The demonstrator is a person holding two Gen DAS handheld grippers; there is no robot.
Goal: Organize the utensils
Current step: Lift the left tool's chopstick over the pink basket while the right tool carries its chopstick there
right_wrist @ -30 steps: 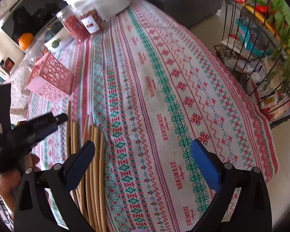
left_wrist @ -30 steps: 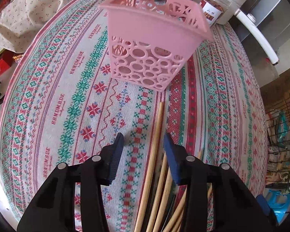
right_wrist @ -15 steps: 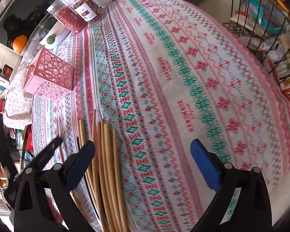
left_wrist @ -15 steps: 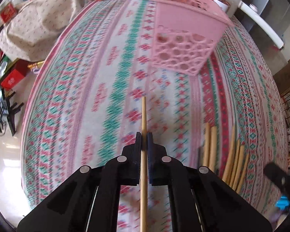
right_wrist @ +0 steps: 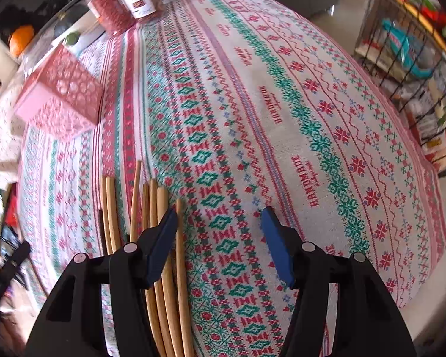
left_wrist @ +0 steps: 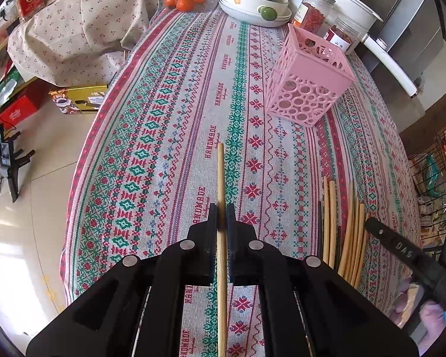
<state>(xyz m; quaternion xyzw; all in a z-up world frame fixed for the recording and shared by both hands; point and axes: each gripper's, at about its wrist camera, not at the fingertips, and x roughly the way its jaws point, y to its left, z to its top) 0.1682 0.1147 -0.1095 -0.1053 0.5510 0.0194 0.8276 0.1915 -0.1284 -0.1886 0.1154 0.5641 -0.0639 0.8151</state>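
The left gripper (left_wrist: 221, 218) points steeply down at the tablecloth (left_wrist: 175, 125), its two jaws pressed together on a single chopstick (left_wrist: 221, 178). The stick runs straight up the middle of the left wrist view, its far end standing out past the fingertips over the cloth and its near end passing back between the black arms of the tool. It is lifted clear of the other sticks.

The pink basket (left_wrist: 307, 80) stands upright on the cloth ahead and to the right of that gripper, well apart from the held stick. Behind it are jars (left_wrist: 312, 15) and a stack of white bowls (left_wrist: 252, 6).

The right gripper (right_wrist: 220, 229) is also tilted steeply downward, over the near edge of the table. Its jaws have just been closing and now stand about half apart, with only bare cloth between the blue pads (right_wrist: 275, 244). The left pad overlaps the pile of chopsticks (right_wrist: 163, 267) lying side by side on the cloth; whether it touches them I cannot tell. In the left wrist view the same pile (left_wrist: 349, 232) lies to the right of the left gripper, with part of the right tool and the fingers of the hand (left_wrist: 413, 303) holding it showing at the lower right edge
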